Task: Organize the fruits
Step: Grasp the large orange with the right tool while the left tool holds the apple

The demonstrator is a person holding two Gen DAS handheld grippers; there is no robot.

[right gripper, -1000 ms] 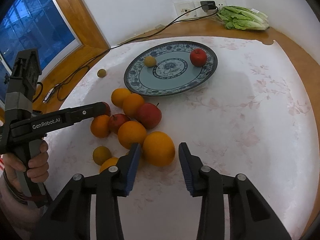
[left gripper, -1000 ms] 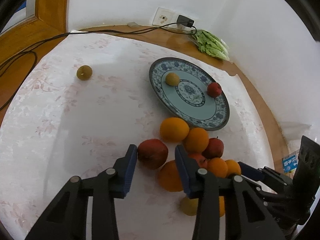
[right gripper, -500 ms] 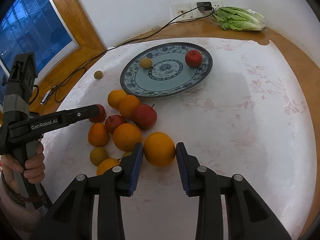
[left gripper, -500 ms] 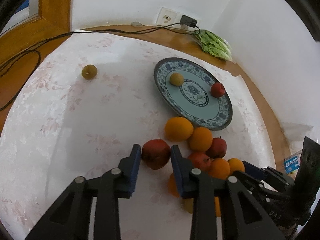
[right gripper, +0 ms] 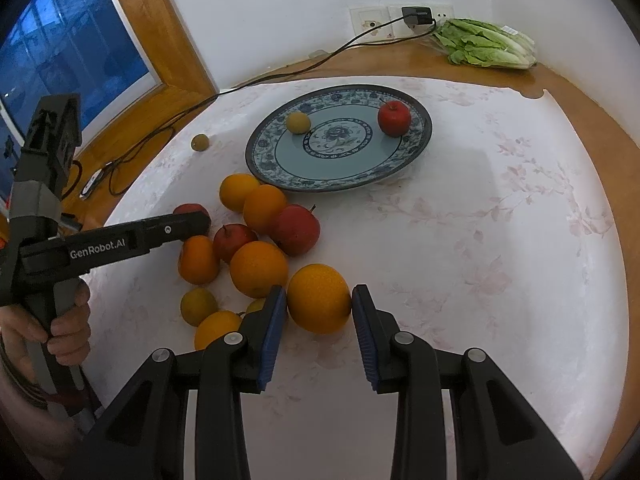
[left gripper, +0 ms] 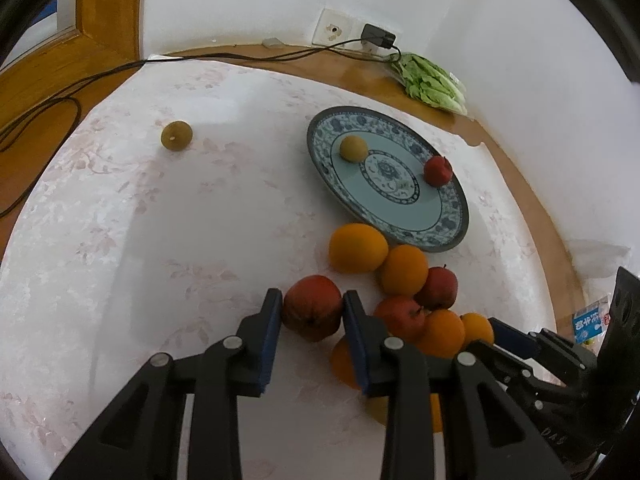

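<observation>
Gripping: two fruits at once, one per claw, both low in their own wrist views
Left claw (left gripper: 312,316): clamped on a dark red apple (left gripper: 313,307), blue pads pressed to both its sides, lower middle of the left wrist view
Right claw (right gripper: 319,308): clamped on a large orange (right gripper: 319,298), pads touching its flanks, lower middle of the right wrist view
Lift: cannot tell whether either fruit is off the table (right gripper: 500,248) yet; both look low against the cloth
Plate (right gripper: 416,148): blue patterned, upper middle of the right wrist view, holding only a small yellow-brown fruit (right gripper: 298,122) near its left rim and a red apple (right gripper: 394,118) near its right rim
Pile (right gripper: 256,240): oranges and red apples bunched together just below the plate, centre left of the right wrist view, several touching one another
Stray: a small greenish-brown fruit (left gripper: 176,135) alone on the cloth, upper left of the left wrist view, well apart from plate and pile
Unrelated: bagged lettuce (right gripper: 486,44) at the upper right by the wall socket
Done: judged early, two pieces plated
Left: most of the pile, the stray, and the two gripped fruits, probably bound for the plate
</observation>
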